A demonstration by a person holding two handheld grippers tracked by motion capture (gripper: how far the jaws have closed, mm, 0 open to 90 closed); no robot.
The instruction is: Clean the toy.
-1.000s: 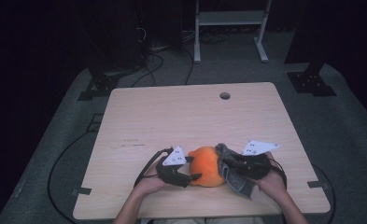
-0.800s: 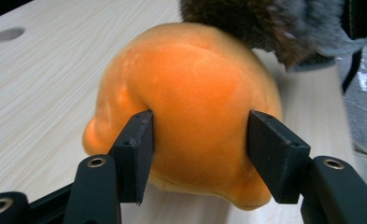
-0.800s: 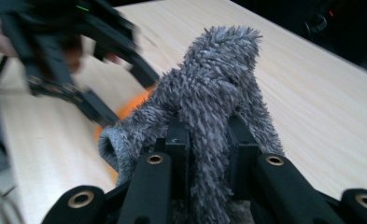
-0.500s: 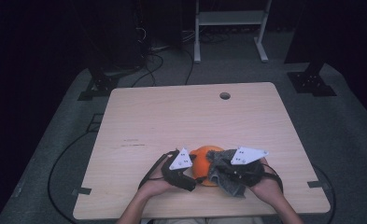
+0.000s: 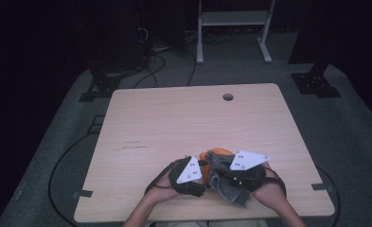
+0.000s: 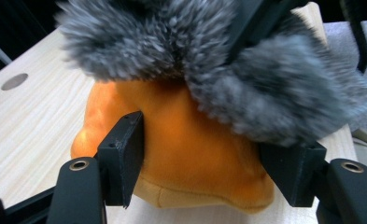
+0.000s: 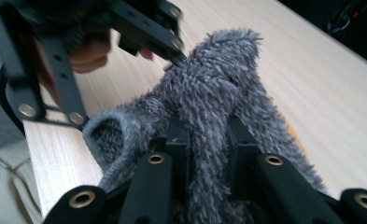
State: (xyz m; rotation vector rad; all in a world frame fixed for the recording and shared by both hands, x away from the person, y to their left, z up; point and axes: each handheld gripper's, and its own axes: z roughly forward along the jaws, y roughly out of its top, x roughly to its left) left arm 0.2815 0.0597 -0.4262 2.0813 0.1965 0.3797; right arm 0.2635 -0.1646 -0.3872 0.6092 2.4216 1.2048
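now left gripper (image 6: 197, 172) jaws just closing around orange plush (image 6: 181, 149), right gripper (image 7: 208, 140) clamped on grey furry cloth (image 7: 218, 93), wooden table (image 5: 174, 123)

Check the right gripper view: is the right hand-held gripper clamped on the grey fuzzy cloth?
Yes, the right hand-held gripper has its two black jaws pinched tight on a fold of the grey cloth.
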